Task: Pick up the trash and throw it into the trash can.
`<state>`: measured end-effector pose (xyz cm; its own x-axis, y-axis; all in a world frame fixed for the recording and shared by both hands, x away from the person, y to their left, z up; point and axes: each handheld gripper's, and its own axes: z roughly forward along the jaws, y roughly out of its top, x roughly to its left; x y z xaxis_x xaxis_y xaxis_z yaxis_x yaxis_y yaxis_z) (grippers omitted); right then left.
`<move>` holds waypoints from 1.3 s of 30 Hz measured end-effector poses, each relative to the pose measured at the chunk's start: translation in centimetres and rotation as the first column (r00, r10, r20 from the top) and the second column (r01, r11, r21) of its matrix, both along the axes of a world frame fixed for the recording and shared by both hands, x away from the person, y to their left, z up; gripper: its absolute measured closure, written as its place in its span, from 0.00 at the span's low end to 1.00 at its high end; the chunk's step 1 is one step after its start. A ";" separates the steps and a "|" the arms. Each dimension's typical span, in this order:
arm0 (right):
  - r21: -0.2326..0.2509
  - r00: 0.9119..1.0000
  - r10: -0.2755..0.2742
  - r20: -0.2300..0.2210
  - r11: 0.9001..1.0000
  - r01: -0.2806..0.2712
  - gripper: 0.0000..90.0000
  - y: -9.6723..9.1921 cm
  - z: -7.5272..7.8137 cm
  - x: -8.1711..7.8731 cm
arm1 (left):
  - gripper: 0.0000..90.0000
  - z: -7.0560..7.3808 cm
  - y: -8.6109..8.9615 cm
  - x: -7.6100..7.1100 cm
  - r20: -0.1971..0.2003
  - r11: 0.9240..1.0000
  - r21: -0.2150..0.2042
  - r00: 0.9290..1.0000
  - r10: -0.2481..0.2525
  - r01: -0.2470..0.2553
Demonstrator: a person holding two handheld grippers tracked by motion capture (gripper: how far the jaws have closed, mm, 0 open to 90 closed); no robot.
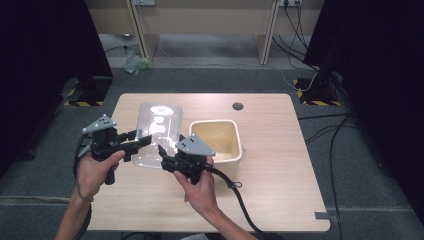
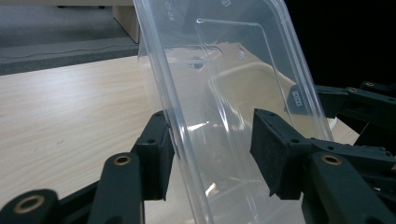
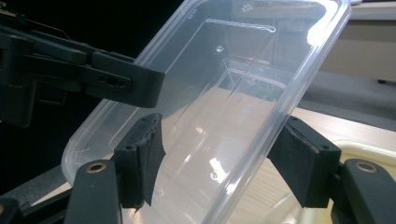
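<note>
Wooden desk (image 1: 280, 150) below; clear rectangular plastic container (image 1: 157, 131) tilted, between spread jaws of left gripper (image 1: 145, 141) and right gripper (image 1: 163, 155), neither clamped; beige square tub (image 1: 239, 145) beside right gripper.

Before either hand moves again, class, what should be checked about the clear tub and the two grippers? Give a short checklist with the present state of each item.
1. Left gripper has the clear tub between its fingers: ok, one on each side of the wall.
2. Left fingers pressed firmly on the tub: cannot tell.
3. Right gripper has the tub between its fingers: ok.
4. Right fingers closed on it: not ok, a gap shows on both sides.
5. Beige bin stands clear to the right of the tub: ok.
6. Tub is empty: ok, the table shows through it.
</note>
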<state>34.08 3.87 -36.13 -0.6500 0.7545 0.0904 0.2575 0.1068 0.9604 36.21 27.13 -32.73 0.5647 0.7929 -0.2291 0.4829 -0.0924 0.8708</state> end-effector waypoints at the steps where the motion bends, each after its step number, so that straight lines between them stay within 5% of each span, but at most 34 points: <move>1: 0.003 1.000 -0.003 -0.012 1.000 0.003 0.40 -0.2 0.1 0.2 | 0.55 0.1 -0.3 0.3 -0.001 1.000 -0.001 1.000 -0.001 0.001; 20: -0.025 0.997 -0.083 0.002 0.996 0.083 0.39 -6.5 3.0 2.2 | 0.54 2.5 -7.3 3.7 0.002 0.996 0.014 0.996 -0.089 0.089; 30: -0.070 0.991 -0.133 -0.025 0.989 0.131 0.39 -10.9 2.0 3.3 | 0.54 1.1 -11.8 5.8 -0.030 0.991 0.024 0.991 -0.134 0.134; 39: -0.096 0.986 -0.159 -0.059 0.984 0.152 0.39 -13.1 0.3 4.8 | 0.54 -0.7 -13.9 7.3 -0.064 0.988 0.035 0.987 -0.147 0.149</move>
<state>38.84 -9.19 -35.79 -0.5189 0.8530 0.0559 0.3409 0.1466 0.9286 43.47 13.20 -33.44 0.6625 0.7105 -0.2374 0.5139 -0.2004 0.8341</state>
